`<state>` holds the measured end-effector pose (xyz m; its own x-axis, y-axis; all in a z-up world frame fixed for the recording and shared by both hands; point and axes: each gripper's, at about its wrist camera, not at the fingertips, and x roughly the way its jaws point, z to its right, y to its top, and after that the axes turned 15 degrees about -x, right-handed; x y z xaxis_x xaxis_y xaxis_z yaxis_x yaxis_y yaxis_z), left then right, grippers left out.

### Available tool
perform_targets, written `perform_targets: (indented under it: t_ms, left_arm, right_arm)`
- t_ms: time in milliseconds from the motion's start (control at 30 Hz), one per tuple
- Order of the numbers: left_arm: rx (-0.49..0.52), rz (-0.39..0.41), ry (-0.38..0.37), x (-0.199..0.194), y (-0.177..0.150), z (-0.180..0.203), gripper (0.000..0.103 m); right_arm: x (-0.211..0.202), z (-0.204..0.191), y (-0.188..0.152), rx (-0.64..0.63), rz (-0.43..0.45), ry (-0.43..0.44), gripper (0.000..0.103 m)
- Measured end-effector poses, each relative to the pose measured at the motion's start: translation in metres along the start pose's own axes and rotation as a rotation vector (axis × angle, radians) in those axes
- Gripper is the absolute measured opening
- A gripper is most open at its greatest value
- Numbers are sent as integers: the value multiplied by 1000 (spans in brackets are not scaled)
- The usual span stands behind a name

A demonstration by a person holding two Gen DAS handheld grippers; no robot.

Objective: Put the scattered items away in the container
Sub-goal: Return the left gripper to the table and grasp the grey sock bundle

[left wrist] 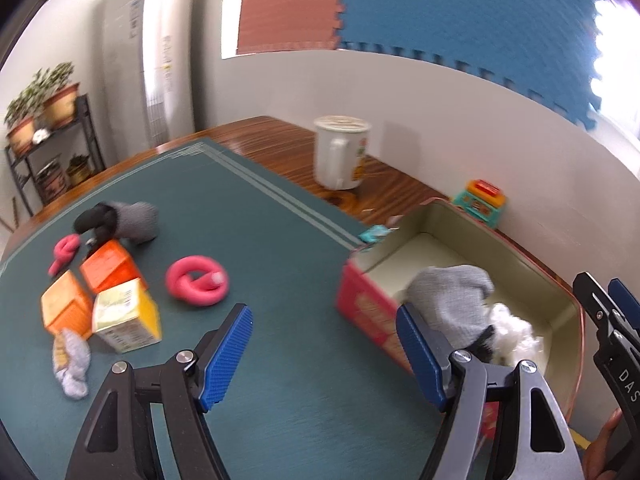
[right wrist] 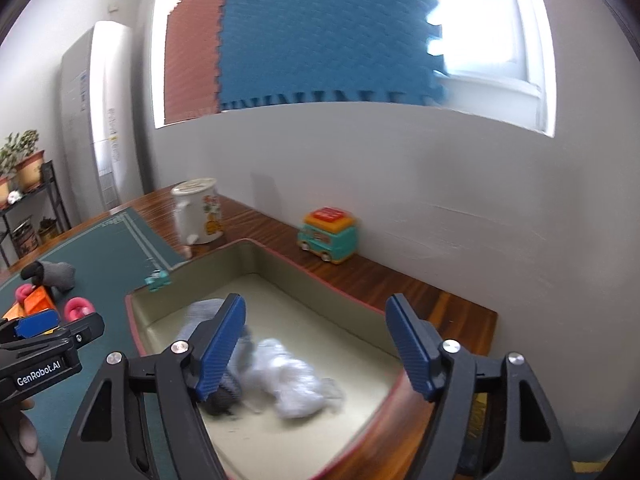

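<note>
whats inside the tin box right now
Inside the tin box: a grey sock and a white crumpled bag. The right gripper hides part of the sock, so anything beneath cannot be seen.

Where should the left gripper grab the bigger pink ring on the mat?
Pinch the near arc of the pink ring, coming from above. It lies flat on the green mat, so one finger can drop into its centre hole and one outside. The left gripper is open and nearest.
</note>
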<state>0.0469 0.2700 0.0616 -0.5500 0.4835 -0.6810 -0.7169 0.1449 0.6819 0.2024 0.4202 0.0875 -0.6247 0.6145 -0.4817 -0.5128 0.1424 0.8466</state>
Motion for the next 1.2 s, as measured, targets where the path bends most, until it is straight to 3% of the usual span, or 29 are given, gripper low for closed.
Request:
perform_targets:
  t_ms: [733, 1200]
  left_arm:
    - [-256, 95, 212, -61, 10, -184, 76]
    - [-379, 71, 276, -56, 9, -241, 76]
  right_arm:
    - [-11, -193, 27, -313, 2, 293, 78]
    - [4, -245, 33, -374, -38, 401, 78]
